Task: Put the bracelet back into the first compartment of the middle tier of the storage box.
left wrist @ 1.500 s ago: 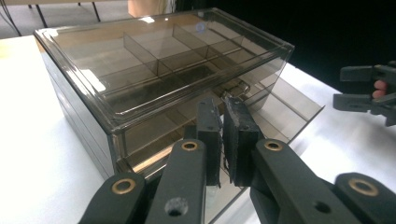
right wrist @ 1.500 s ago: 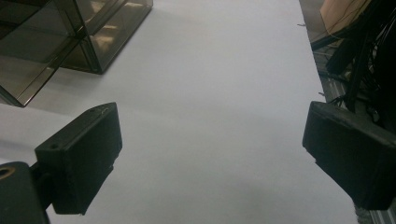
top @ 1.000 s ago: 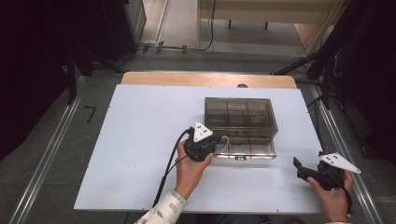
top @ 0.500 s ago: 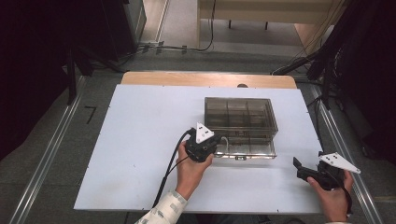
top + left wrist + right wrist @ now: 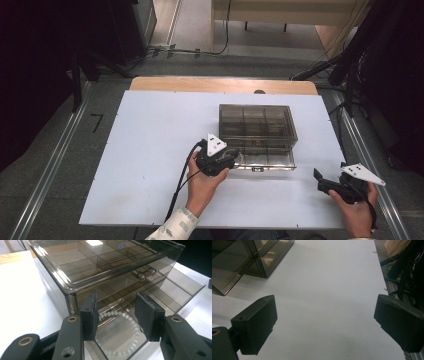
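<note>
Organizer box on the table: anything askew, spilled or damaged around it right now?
Nothing spilled or broken. The smoked-plastic organizer box sits square on the white table with its bottom drawer pulled out. A white bead bracelet lies in the drawer's front compartment, below the left tool, whose jaws have just been opening with nothing between them.

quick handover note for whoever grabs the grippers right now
Left gripper: jaws have just been opening, nothing pinched; it hangs over the pulled-out drawer of the smoky clear organizer box.
Right gripper: open, holding nothing, over bare table right of the box.
Done: white bead bracelet lies in the drawer's front compartment.
Left: probably draw the left gripper back and push the drawer shut.
</note>
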`<state>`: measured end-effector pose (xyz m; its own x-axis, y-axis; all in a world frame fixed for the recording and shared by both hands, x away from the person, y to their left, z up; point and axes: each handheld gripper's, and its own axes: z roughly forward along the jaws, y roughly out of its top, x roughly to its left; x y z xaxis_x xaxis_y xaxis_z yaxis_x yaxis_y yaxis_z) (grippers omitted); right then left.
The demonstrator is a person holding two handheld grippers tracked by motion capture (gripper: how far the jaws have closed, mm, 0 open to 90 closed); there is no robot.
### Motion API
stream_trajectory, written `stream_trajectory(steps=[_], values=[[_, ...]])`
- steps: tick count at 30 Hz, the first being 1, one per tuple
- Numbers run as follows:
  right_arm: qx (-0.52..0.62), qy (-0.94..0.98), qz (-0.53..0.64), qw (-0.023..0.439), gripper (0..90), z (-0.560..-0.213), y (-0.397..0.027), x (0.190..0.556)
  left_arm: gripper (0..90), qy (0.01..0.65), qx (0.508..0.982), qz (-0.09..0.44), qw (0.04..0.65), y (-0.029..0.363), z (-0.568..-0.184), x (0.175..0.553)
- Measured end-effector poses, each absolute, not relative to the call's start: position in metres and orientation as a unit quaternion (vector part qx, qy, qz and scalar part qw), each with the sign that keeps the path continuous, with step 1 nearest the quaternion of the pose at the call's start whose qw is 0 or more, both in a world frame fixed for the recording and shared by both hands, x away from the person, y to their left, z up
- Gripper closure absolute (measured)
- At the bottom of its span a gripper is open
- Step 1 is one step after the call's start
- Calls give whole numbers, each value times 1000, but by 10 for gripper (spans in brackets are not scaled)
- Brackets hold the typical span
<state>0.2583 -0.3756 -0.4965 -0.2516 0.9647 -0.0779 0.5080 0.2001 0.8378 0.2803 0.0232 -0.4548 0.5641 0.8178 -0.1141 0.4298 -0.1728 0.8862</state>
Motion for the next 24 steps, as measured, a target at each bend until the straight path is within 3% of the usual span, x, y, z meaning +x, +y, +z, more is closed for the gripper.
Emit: stream_trajectory(steps=[3, 10, 19, 24], values=[[522, 706, 357, 319, 33, -497, -375, 258, 426, 432, 730, 205, 488, 26, -454, 279], [521, 706, 358, 320, 33, -497, -376, 258, 279, 444, 724, 214, 482, 33, -453, 276], [522, 706, 358, 318, 33, -497, -376, 258, 124, 460, 728, 207, 464, 42, -451, 271], [524, 705, 356, 318, 33, -497, -375, 258, 96, 465, 727, 200, 464, 49, -452, 269]])
